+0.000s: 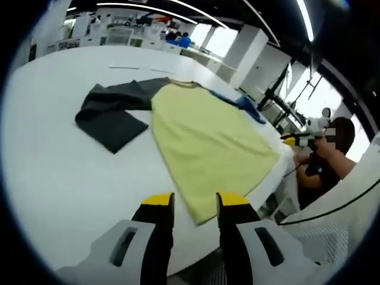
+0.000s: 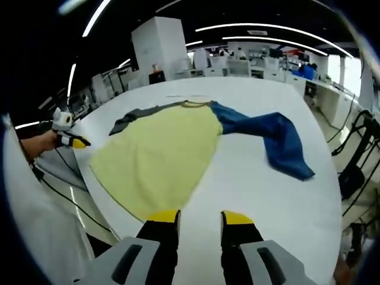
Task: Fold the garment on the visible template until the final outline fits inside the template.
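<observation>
1. A yellow shirt (image 1: 205, 139) lies flat and spread out on a white table (image 1: 65, 178). One sleeve is dark grey (image 1: 113, 113) and the other is blue (image 2: 279, 139).
2. In the left gripper view, the left gripper (image 1: 195, 205) hovers over the table's near edge, jaws parted a little and holding nothing. The shirt's hem corner lies just ahead of the yellow jaw tips, almost between them.
3. In the right gripper view, the right gripper (image 2: 202, 218) is likewise slightly parted and empty. It hangs above the near edge with the opposite hem corner just ahead of its left jaw tip.
4. The shirt's long axis runs from the hem at the near edge away to the collar (image 2: 196, 104) towards the far edge. It lies roughly in line with both pairs of jaws.
5. The grey sleeve stretches out to the side of the left gripper and the blue sleeve to the side of the right gripper. Each arm is therefore nearer its own sleeve.
6. No template outline can be made out on the table in either view.
7. Folding appears not yet begun: the shirt is fully open. Judging by this, each gripper's nearest hold is the hem corner in front of it.
8. A second person (image 1: 323, 157) sits just beyond one side edge of the table, holding another gripper (image 2: 65, 135).
</observation>
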A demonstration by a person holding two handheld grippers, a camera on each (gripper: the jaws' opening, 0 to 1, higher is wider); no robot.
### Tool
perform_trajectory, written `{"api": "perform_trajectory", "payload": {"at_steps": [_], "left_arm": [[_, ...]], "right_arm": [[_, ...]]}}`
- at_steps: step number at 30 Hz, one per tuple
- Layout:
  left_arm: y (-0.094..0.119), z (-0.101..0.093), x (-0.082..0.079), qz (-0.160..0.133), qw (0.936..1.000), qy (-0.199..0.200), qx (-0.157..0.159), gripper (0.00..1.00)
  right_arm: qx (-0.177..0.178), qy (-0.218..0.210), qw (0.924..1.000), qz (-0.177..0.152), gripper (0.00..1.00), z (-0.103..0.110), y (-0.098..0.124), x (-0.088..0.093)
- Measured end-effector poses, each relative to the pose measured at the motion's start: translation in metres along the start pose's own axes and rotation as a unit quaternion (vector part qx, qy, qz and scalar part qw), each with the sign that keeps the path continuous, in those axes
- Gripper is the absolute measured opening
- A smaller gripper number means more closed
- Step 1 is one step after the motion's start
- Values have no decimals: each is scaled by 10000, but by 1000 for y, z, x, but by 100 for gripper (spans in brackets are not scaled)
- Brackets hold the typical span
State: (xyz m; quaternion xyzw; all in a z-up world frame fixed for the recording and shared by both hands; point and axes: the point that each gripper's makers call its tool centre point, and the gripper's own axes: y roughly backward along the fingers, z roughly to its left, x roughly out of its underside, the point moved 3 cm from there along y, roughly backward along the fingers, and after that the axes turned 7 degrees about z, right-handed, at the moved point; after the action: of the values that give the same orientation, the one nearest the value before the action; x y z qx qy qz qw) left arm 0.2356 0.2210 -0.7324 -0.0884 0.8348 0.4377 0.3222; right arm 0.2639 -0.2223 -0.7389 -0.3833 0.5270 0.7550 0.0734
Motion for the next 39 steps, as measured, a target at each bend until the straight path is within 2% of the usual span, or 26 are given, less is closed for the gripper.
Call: {"api": "perform_trajectory", "payload": {"at_steps": [4,13,20,24,30,39], "left_arm": [[0,-1,-9,-185,9998,-23,33,32],[-3,-12,-24,-384,9978,-508,183,38],[-1,-19,-32,-549,9950,-802,237,49],[2,-20,-38,-714,9931,-922,114,58],[2,-26,-39,-657,9891,-1316,67,61],[-2,-33,-37,-551,9848,-1647,97,62]], "right_arm": [[131,-68,9998,-93,24,-9,1,-5],[427,-163,9984,-328,31,-22,4,-15],[503,-189,9980,-333,31,-28,2,-18],[561,-254,9976,-328,32,-31,0,-19],[652,-374,9964,-393,32,-37,-2,-20],[742,-560,9946,-458,32,-48,-7,-20]]}}
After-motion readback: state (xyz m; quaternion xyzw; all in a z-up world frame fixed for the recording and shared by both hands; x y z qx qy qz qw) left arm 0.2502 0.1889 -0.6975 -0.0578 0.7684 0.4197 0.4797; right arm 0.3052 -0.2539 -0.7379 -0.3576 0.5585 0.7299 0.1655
